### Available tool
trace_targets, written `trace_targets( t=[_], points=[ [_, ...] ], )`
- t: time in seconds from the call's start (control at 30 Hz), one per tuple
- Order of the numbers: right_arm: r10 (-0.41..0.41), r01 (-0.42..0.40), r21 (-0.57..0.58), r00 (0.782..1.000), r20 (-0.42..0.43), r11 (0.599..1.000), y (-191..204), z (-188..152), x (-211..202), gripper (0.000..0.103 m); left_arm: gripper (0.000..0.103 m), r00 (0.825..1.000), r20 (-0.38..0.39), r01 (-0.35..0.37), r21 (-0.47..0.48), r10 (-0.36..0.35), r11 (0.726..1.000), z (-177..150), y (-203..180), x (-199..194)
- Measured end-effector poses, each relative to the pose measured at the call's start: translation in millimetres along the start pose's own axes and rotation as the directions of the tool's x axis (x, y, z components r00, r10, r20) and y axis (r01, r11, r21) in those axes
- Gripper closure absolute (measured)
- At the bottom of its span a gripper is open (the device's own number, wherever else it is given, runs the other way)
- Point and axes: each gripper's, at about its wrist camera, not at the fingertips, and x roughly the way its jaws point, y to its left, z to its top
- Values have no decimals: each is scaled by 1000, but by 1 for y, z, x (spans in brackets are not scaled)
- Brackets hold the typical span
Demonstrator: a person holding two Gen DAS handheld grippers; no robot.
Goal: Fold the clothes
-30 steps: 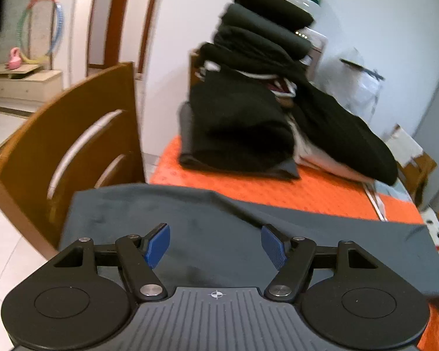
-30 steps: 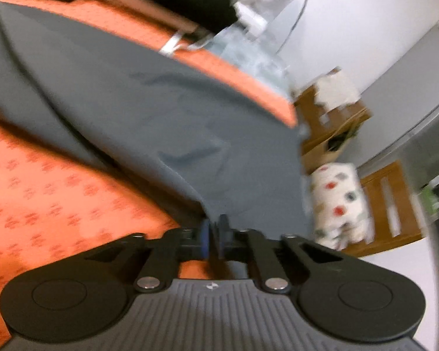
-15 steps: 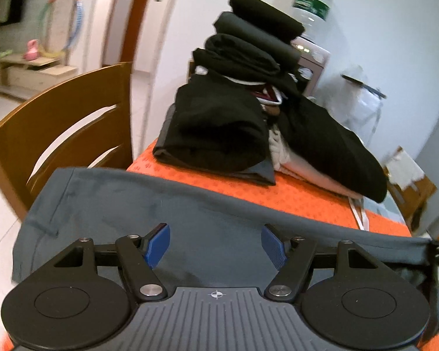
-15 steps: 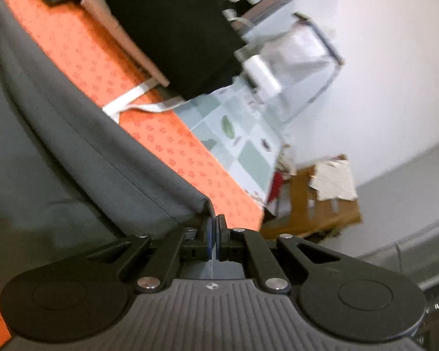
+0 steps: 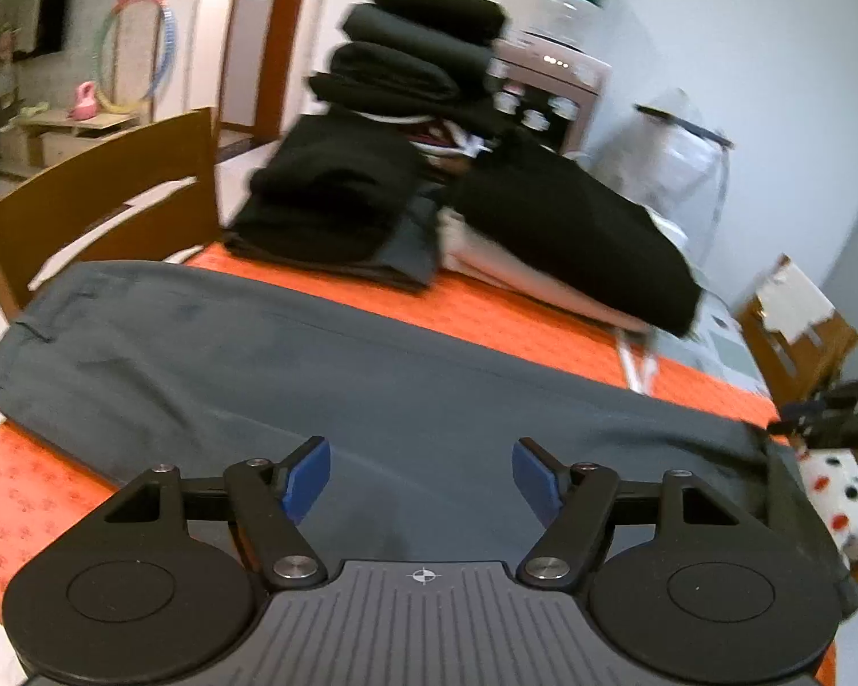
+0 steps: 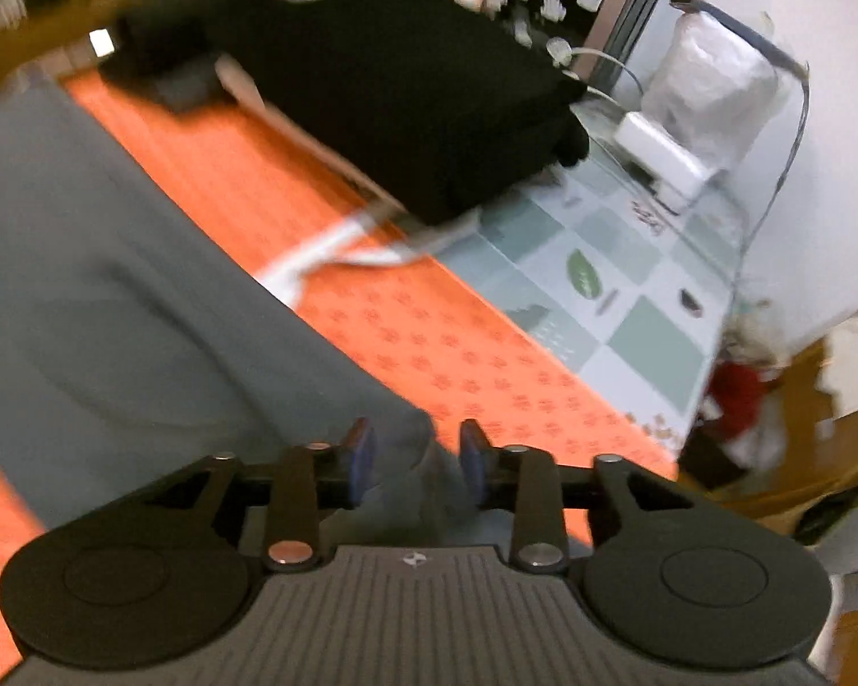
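A dark grey garment point(image 5: 326, 366) lies stretched flat across the orange tablecloth point(image 5: 486, 314). My left gripper point(image 5: 421, 479) is open and empty, just above the garment's near edge. My right gripper point(image 6: 416, 454) is open, its blue pads point(image 6: 360, 451) on either side of the garment's corner point(image 6: 423, 446), which lies loose between them. The garment spreads to the left in the right wrist view point(image 6: 114, 308). The right gripper also shows at the garment's far right end in the left wrist view point(image 5: 829, 417).
A stack of folded black clothes point(image 5: 406, 91) and a black garment over a white one point(image 5: 572, 228) sit at the table's far side. A wooden chair point(image 5: 103, 200) stands on the left. A water dispenser point(image 5: 549, 74) is behind. A checked mat point(image 6: 612, 280) covers the table's right end.
My right gripper has opened and let go of the garment corner. The garment now lies flat and spread out on the table. The left gripper stayed open and drew back a little.
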Motion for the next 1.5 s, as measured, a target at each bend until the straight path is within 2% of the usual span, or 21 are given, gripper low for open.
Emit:
trace_targets(
  t=[0.17, 0.37, 0.5, 0.6, 0.77, 0.97, 1.0, 1.07, 1.1, 1.13, 1.23, 1.37, 1.5],
  points=[
    [85, -86, 13, 994, 62, 996, -6, -29, -52, 57, 29, 999, -25, 38, 17, -37, 999, -11, -35, 4],
    [154, -153, -21, 984, 90, 988, 11, -81, -84, 55, 27, 997, -51, 65, 67, -62, 996, -16, -70, 10],
    [221, -213, -87, 972, 84, 973, 40, -115, -86, 49, 27, 996, -65, 72, 89, -66, 993, -20, -87, 12],
    [239, -225, -172, 969, 64, 959, 63, -133, -79, 43, 27, 995, -71, 71, 107, -63, 992, -23, -95, 10],
    [235, -217, -248, 971, 43, 944, 80, -148, -64, 43, 26, 997, -74, 46, 120, -37, 992, -26, -101, 4],
    [236, -216, -248, 970, 55, 944, 76, -161, -50, 44, 26, 997, -75, 16, 127, -6, 992, -27, -105, 0],
    [243, -220, -245, 968, 65, 944, 75, -162, -49, 45, 26, 997, -77, 12, 129, -2, 992, -28, -106, 1],
    [258, -234, -221, 962, 86, 947, 71, -165, -48, 65, 26, 997, -83, 9, 136, 2, 991, -28, -108, 2],
    [258, -236, -199, 962, 94, 951, 68, -166, -47, 86, 26, 996, -84, 9, 140, 3, 990, -28, -110, 2],
    [257, -237, -177, 961, 101, 955, 65, -166, -48, 102, 26, 996, -85, 8, 144, 4, 989, -27, -111, 3],
    [222, -207, -104, 963, 155, 973, 54, -165, -57, 102, 26, 996, -88, 13, 155, 1, 988, -27, -115, 4],
    [165, -180, 36, 950, 264, 983, 26, -155, -86, 102, 26, 996, -93, 19, 171, -3, 985, -26, -120, 7],
    [195, -215, 52, 946, 260, 975, 9, -147, -99, 100, 26, 995, -98, 32, 183, -14, 983, -25, -122, 9]
  ],
)
